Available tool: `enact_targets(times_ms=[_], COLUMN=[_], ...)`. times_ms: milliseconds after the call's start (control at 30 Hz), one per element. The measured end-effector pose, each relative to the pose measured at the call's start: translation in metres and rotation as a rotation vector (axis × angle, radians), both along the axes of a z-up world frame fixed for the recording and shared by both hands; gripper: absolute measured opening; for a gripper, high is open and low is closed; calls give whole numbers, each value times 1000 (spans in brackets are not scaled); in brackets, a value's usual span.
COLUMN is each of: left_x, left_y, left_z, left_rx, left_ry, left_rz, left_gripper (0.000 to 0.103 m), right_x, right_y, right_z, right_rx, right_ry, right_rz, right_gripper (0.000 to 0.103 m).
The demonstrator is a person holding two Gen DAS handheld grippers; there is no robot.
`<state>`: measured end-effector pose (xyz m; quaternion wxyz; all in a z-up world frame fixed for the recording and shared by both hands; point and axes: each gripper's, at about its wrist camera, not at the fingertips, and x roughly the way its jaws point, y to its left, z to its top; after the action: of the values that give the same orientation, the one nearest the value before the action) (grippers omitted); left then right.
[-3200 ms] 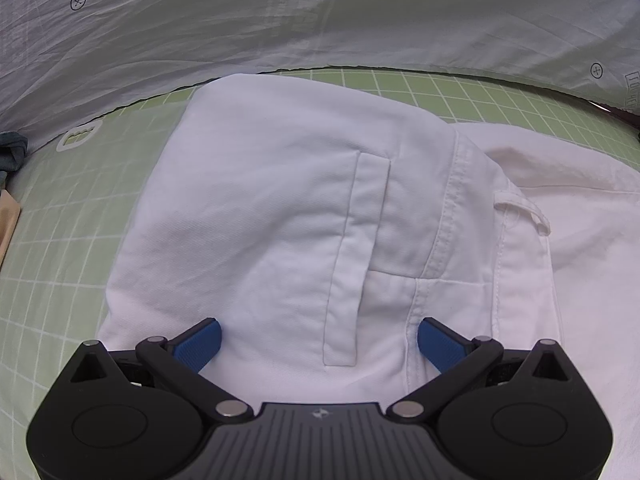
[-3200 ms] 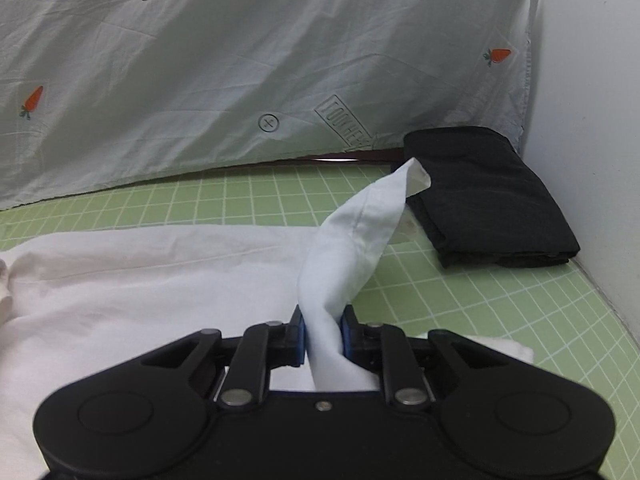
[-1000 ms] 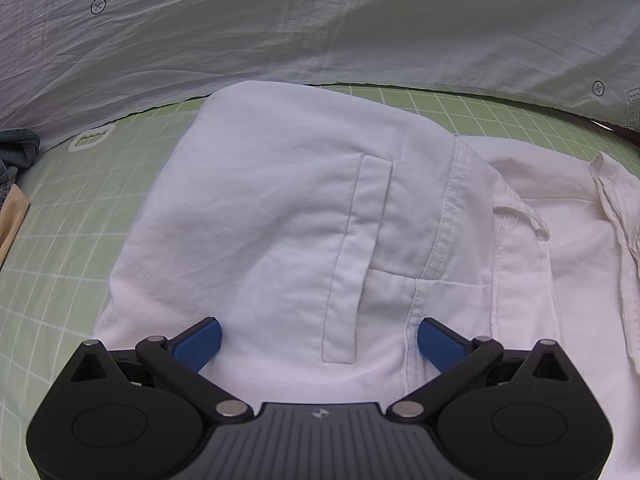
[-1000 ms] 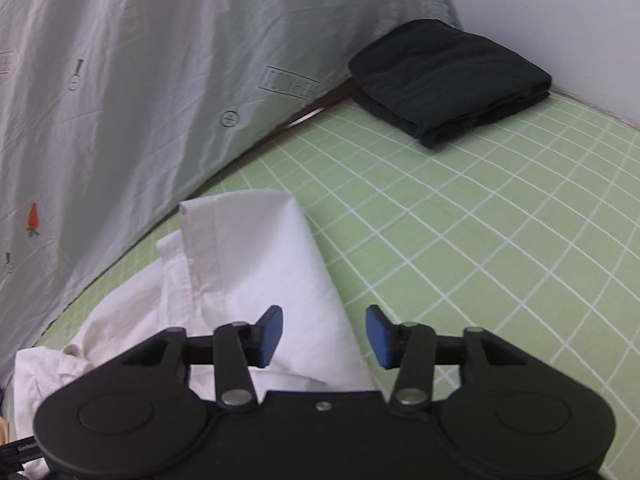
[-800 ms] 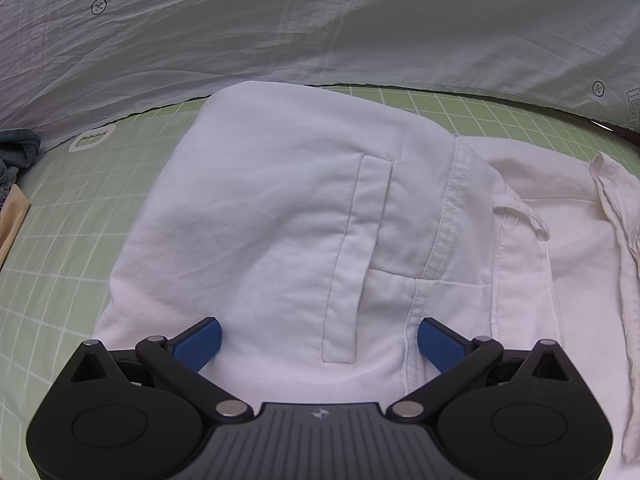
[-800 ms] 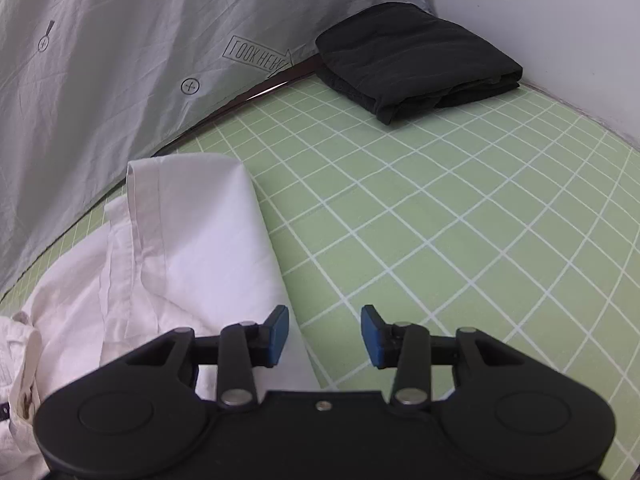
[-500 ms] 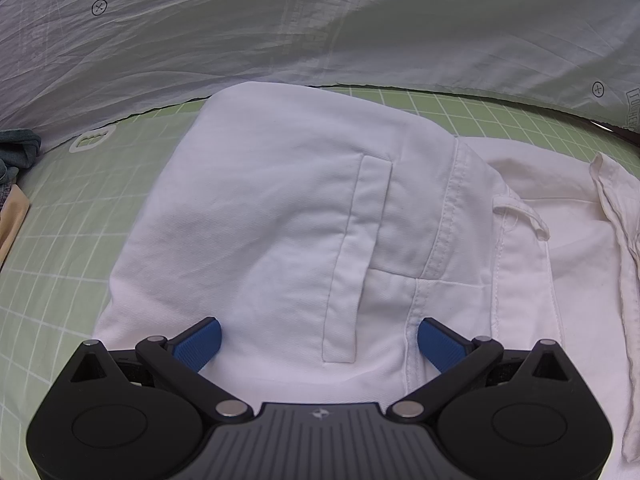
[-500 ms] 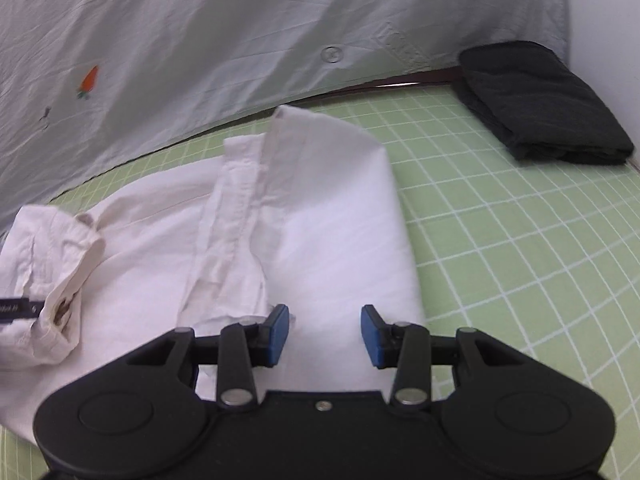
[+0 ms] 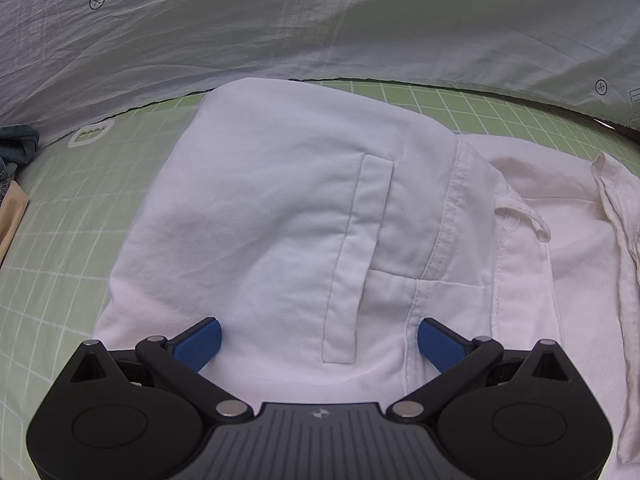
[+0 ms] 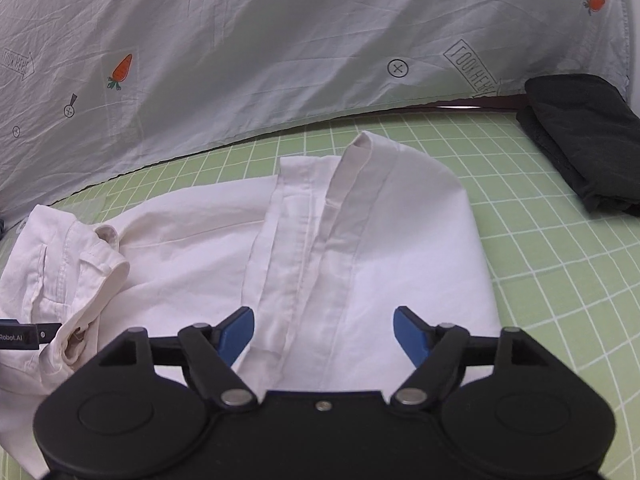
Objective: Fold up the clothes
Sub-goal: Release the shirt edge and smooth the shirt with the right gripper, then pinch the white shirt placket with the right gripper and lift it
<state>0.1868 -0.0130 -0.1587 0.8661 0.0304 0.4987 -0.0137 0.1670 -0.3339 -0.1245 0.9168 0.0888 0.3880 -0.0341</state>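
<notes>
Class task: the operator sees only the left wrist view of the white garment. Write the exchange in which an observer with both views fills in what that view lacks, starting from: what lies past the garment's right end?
Operator: What lies past the garment's right end?
Observer: A folded black garment lies on the green mat, apart from the white garment.
Operator: Is the right gripper holding anything?
Observer: No. The right gripper is open, its jaws spread over the folded-over end of the white cloth.
Operator: Any print on the backdrop I'm missing?
Observer: The grey sheet shows a boxed "LOOK HERE" arrow near the black garment.
</notes>
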Motion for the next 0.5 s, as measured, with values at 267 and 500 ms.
enact_targets(times_ms=[267, 500], left_x=[17, 20], left_y=[26, 53], left_z=[28, 31], left_rx=[-35, -92], left_ry=[42, 61], left_rz=[142, 144], left_gripper=[103, 103], right_x=[47, 58], right_y=[16, 17], right_z=[-22, -28], right_rx=[-50, -72], right_ry=[53, 62], right_rz=[-58, -129], right_gripper=[86, 73])
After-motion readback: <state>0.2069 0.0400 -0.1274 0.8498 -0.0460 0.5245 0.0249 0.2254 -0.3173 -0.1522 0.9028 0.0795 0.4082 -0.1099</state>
